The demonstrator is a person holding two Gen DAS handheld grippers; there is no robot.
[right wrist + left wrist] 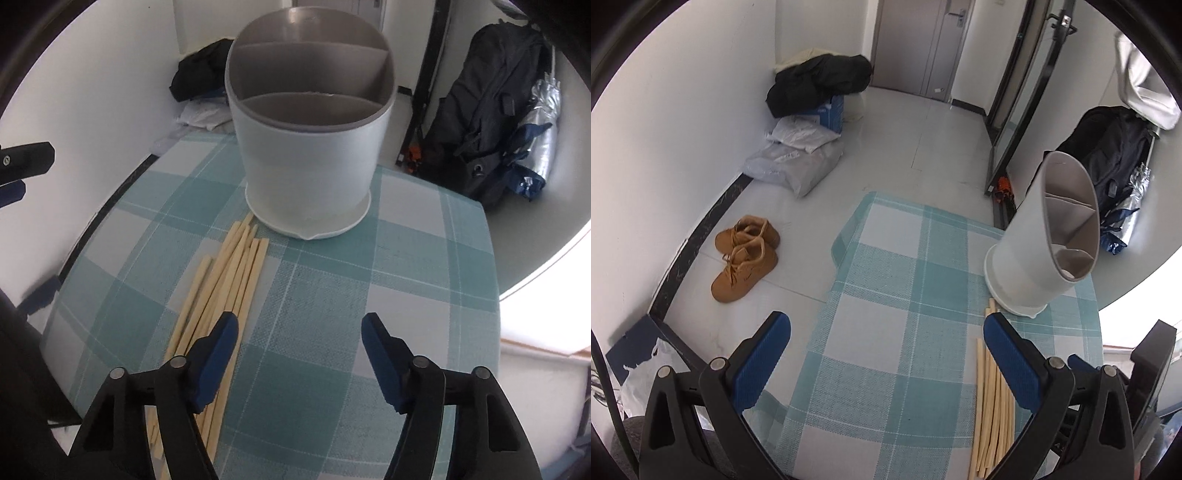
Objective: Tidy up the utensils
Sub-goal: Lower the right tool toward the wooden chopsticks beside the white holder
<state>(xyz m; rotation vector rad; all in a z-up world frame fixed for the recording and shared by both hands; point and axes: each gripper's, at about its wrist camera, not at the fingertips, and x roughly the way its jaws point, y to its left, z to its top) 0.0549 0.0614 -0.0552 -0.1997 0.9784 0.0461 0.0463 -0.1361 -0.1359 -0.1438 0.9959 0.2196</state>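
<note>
1. Tablecloth: teal plaid, covers the table; pale tiled floor beyond.
2. Chopsticks lie bundled on the cloth, tips just beside the white holder.
3. Left gripper and right gripper: both spread, holding nothing.
4. Brown boots by the wall.

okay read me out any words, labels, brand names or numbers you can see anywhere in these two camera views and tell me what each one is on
No text can be read in either view.
The blue box under the dark coats has white markings, too blurred to read.
The utensil holder, the chopsticks, the checked tablecloth and the brown boots show no print.
The left gripper and right gripper carry no visible label.
</note>
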